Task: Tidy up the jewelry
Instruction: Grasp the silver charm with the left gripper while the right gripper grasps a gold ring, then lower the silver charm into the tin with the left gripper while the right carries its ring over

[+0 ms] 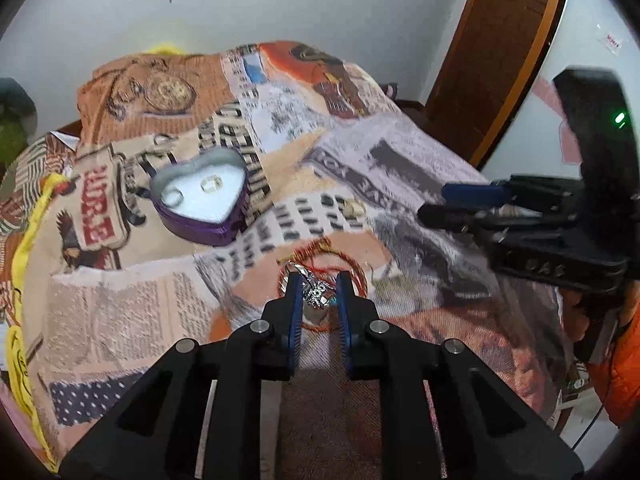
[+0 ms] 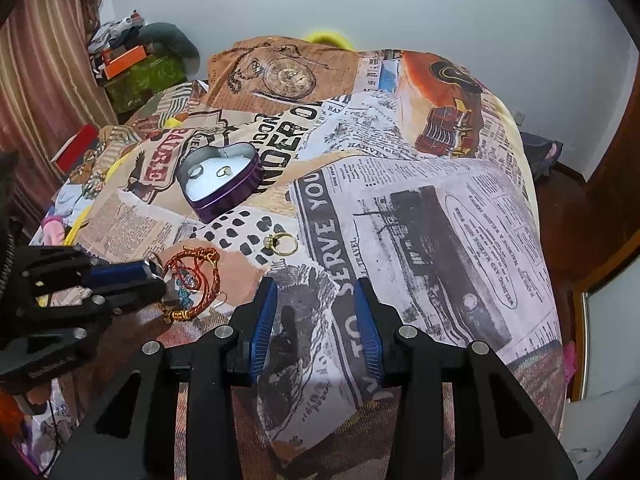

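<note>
While the whole thing sits on a bed-like mound covered by a printed blanket (image 2: 420, 208) (newspaper text, a pocket watch, an old orange car, a "SERVE YOU" banner), the handy landmark is the purple heart-shaped tin (image 2: 219, 184) lying open on it, white lining up; two rings (image 2: 208, 171) lie inside the tin, one silvery, one gold; on the near side of the tin, out on the blanket, a gold ring with a stone (image 2: 282, 243) lies by itself; nearer still and off to the tin's near-left in the right wrist view is a little pile with a red-and-gold cord bracelet (image 2: 192, 280) and a sparkly silver piece (image 1: 316, 294) on top of it; the left gripper (image 1: 318, 292) is right down on that pile, its blue pads narrowly apart either side of the silver piece, and I honestly can't tell if they're pinching it or just straddling it; the right gripper (image 2: 316, 292) hangs over bare blanket on the near side of the tin, to the right of the pile, fingers apart with nothing but newsprint pattern between them; room-wise: plain pale wall (image 2: 440, 12) behind the tin, striped reddish curtain (image 2: 36, 80) far to its left with a messy heap of boxes and clothes (image 2: 132, 60) next to it, dark wooden door (image 1: 500, 52) off to the right, yellow fabric (image 1: 24, 248) poking out under the blanket's left edge
</note>
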The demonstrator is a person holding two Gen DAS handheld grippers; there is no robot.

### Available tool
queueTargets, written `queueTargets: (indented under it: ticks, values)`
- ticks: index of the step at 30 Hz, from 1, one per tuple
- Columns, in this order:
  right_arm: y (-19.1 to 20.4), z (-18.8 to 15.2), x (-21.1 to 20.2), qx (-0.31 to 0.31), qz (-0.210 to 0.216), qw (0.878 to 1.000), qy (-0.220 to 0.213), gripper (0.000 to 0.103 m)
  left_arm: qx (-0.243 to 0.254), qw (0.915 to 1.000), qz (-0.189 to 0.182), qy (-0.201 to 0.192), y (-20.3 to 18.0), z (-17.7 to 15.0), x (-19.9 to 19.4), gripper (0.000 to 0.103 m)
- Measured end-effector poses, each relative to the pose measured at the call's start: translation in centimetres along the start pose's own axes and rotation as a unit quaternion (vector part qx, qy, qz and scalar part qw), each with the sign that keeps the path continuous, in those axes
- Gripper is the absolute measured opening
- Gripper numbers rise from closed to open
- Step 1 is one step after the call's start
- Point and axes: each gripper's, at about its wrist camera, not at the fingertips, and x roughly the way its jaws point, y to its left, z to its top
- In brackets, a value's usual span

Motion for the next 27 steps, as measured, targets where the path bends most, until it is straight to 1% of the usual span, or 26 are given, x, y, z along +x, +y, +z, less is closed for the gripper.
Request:
queueTargets:
  ticks: [7,15,20,21,22,23,27]
  values:
    - [0.3,1.3,2.2,-0.006,0.012,1.0,0.017,0.036,-0.019,0.9994,0.014,-0.027,2.4,1.8,-0.5,0.015]
    - [1.1,2.5,5.0,-0.013,0.04,0.998,0.048,0.036,-0.039,0.9987,0.015,-0.03,4.5,2.5,0.7,0.015]
    - [1.5,2.5,6.2,-0.024,0.031,0.998,0.054,0.036,-0.045,0.9985,0.013,-0.03,5.1,2.4,1.1,0.015]
    - [1.4,2.4,6.2,-0.023,0.032,0.998,0.052,0.035,-0.045,0.9985,0.012,-0.029,5.2,2.3,1.2,0.015]
    - [1.4,2.5,6.2,-0.022,0.032,0.998,0.051,0.031,-0.046,0.9985,0.012,-0.029,5.2,2.3,1.3,0.015]
    - [1.3,2.5,6.1,-0.02,0.032,0.998,0.051,0.024,-0.046,0.9985,0.012,-0.028,5.2,2.2,1.3,0.015]
    - [1.1,2.6,6.0,-0.017,0.034,0.998,0.051,0.024,-0.046,0.9985,0.011,-0.03,5.1,2.2,1.2,0.015]
